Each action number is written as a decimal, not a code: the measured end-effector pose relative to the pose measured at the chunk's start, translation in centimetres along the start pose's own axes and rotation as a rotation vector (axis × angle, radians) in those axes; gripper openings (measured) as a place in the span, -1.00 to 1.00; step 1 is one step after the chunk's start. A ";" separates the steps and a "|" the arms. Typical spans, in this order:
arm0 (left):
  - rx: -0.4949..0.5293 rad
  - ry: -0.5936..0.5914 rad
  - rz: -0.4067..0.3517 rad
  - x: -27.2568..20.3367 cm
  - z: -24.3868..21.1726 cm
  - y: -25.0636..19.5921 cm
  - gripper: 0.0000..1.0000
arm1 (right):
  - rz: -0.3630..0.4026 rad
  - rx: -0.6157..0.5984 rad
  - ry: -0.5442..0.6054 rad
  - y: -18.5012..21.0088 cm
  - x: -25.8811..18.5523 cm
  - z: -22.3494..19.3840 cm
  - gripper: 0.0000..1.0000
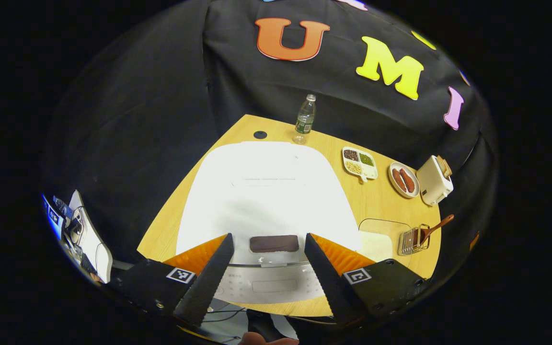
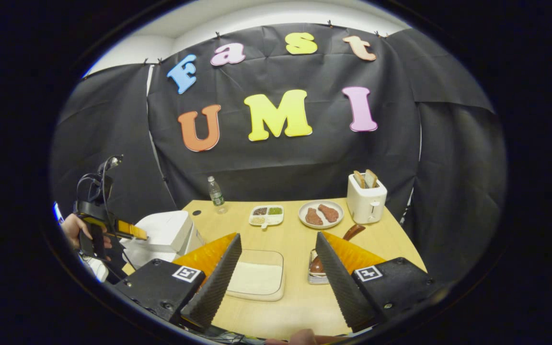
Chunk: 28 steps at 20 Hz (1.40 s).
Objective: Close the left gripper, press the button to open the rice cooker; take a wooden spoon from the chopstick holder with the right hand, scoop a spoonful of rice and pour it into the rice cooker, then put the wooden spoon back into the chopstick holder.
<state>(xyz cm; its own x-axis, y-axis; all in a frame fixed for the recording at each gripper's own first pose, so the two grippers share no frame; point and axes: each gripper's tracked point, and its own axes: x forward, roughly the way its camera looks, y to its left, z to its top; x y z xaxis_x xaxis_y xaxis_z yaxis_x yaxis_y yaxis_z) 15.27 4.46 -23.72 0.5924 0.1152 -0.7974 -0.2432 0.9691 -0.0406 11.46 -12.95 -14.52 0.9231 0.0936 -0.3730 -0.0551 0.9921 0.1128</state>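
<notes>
In the left gripper view, the left gripper (image 1: 269, 261) hangs spread wide, gripping nothing, over the closed white rice cooker (image 1: 266, 196), whose dark rectangular button (image 1: 274, 243) sits at lower centre between the fingertips. It looks like the jaws must shut before pressing. The right gripper (image 2: 278, 261) is also spread and empty, with the brown wooden spoon (image 2: 340, 242) in its wire chopstick holder (image 2: 316, 273) just right of centre, handle leaning up-right.

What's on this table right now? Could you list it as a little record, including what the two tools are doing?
cooker: white rice cooker, lid shut
left tool: open, above the cooker's front
right tool: open, holding nothing
spoon: wooden spoon standing in its holder
rice: in a clear tray
toaster: with bread in it
also: bottle, plate, divided dish
</notes>
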 end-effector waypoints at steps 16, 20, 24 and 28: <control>0.073 -0.063 0.068 1.2 -2.1 -0.5 0.99 | 0.080 0.055 0.025 0.0 3.0 -1.0 1.00; 0.063 -0.074 0.081 1.6 -2.2 -0.5 0.99 | 0.108 0.027 0.041 -0.8 3.9 -2.1 1.00; 0.055 -0.129 0.089 1.6 -1.1 -0.5 0.95 | 0.139 0.012 0.065 -1.3 4.5 -2.9 1.00; 0.001 -0.174 0.117 1.1 -0.1 -0.3 0.89 | 0.134 0.017 0.049 -2.0 4.7 -2.2 1.00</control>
<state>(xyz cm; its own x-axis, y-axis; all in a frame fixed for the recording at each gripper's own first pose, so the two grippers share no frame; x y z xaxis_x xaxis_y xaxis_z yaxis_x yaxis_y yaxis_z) 15.88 4.26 -24.64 0.6836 0.2625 -0.6810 -0.3174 0.9471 0.0465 15.01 -14.28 -18.54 0.8881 0.2298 -0.3980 -0.1701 0.9689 0.1798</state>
